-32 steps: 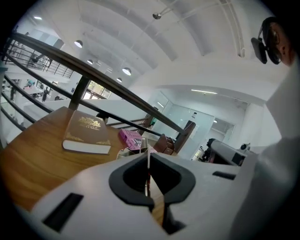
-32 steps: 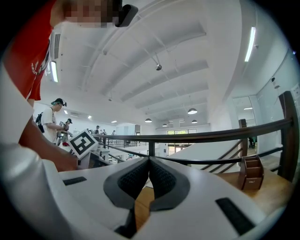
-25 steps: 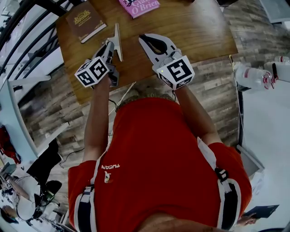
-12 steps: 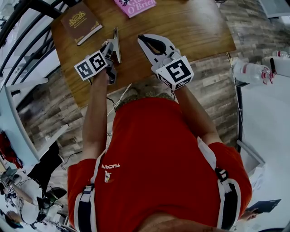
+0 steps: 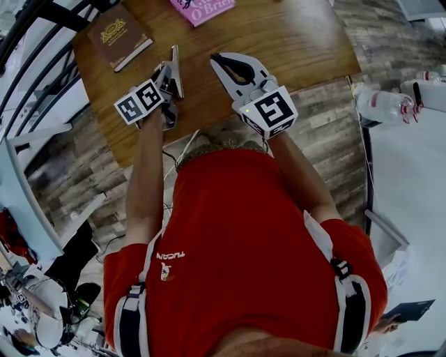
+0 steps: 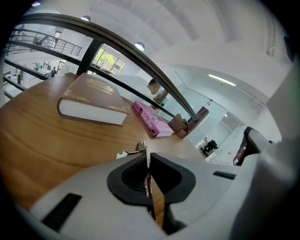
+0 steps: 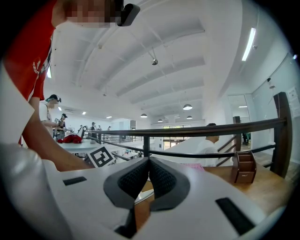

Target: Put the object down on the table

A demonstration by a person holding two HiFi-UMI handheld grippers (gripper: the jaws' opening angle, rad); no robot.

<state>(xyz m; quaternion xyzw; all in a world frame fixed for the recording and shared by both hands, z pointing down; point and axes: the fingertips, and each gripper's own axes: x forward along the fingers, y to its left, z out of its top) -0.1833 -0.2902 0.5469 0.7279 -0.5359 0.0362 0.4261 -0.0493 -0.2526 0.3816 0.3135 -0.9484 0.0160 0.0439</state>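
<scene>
My left gripper [image 5: 168,72] is shut on a thin flat metal piece [image 5: 177,68], which stands on edge over the near left part of the wooden table [image 5: 300,49]. In the left gripper view the piece [image 6: 141,149] shows edge-on, pinched between the dark pads [image 6: 129,174], its tip poking out over the wood. Whether it touches the table I cannot tell. My right gripper [image 5: 218,58] hovers just to the right of it, shut with nothing in it; in the right gripper view its pads [image 7: 161,178] meet.
A brown book [image 5: 118,36] lies at the table's far left and a pink book [image 5: 202,8] at the far middle. A small wooden box [image 7: 243,168] stands near a black railing [image 7: 211,130] beyond the table. The person's red shirt [image 5: 244,237] fills the near side.
The left gripper has shifted slightly farther over the table with the metal piece, which now stands a bit straighter. The right gripper has hardly moved.
</scene>
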